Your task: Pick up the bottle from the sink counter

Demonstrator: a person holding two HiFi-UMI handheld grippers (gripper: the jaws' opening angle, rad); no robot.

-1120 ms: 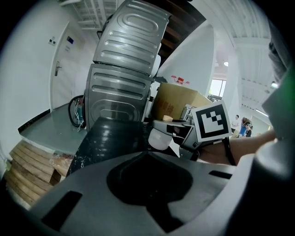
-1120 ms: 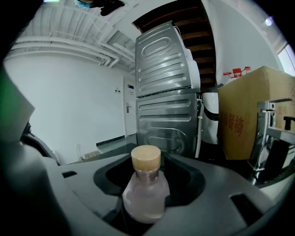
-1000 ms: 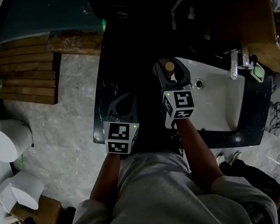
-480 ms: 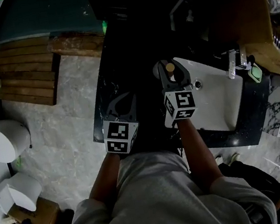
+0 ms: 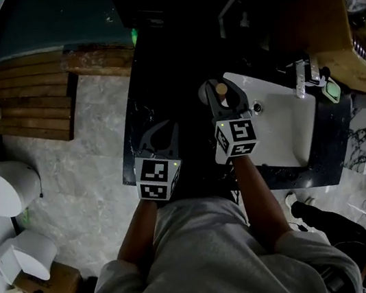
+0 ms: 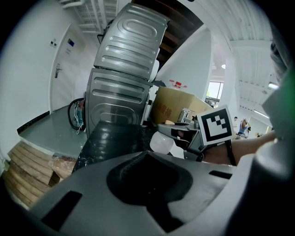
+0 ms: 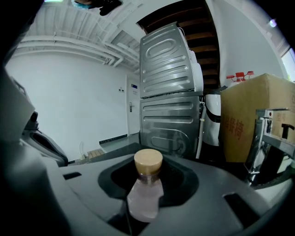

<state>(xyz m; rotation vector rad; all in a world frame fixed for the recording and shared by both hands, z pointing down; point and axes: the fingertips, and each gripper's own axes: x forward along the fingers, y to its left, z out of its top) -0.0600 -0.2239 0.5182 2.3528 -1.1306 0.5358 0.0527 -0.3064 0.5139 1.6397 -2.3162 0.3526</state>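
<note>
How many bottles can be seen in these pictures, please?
1. The bottle, with a tan cap, is gripped between the jaws of the right gripper, beside the white sink. The counter is very dark, so others may be hidden.

Red print stands on the side of the cardboard box [image 7: 258, 106]: two large Chinese characters, one above the other, too soft to read for certain. In the left gripper view the red print on that box is only a smudge. A blue sign [image 7: 133, 86] hangs by the door [image 7: 132, 115], its lettering too small to read
</note>
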